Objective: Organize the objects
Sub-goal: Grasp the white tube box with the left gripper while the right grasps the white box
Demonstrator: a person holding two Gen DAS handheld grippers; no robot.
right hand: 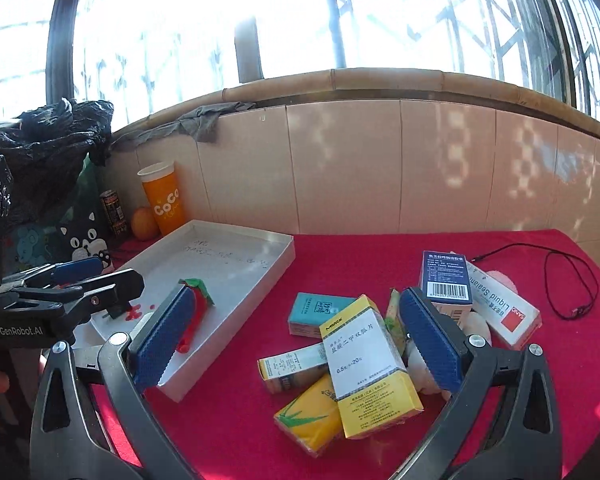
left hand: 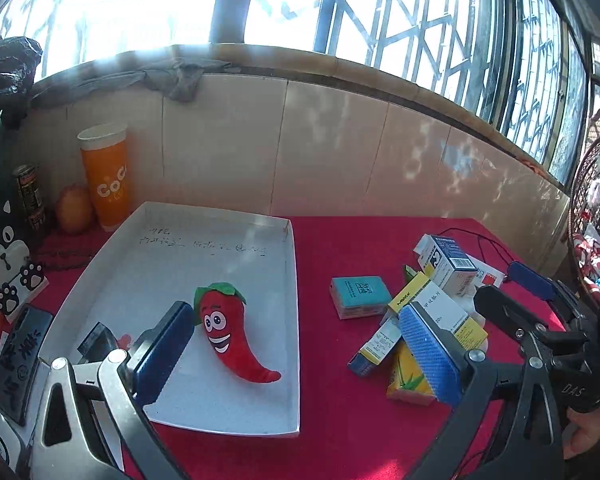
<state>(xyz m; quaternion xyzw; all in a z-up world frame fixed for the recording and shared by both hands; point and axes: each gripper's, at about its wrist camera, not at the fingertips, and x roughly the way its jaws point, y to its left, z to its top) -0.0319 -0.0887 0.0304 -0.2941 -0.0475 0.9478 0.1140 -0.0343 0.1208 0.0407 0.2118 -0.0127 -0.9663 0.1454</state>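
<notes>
Only the right wrist view showed the black cable (right hand: 572,280). Both claws gaped wide, holding nothing: left claw (left hand: 296,354) over the tray (left hand: 292,320), right claw (right hand: 296,344) above the Merck box (right hand: 368,364).

Red plush chilli (left hand: 230,334) with green cap lies flat in the white tray (left hand: 260,240), tip toward 5 o'clock. Assorted medicine boxes (right hand: 364,364) lie heaped on the red worktop (right hand: 228,440), at the tray's 3 o'clock.
</notes>
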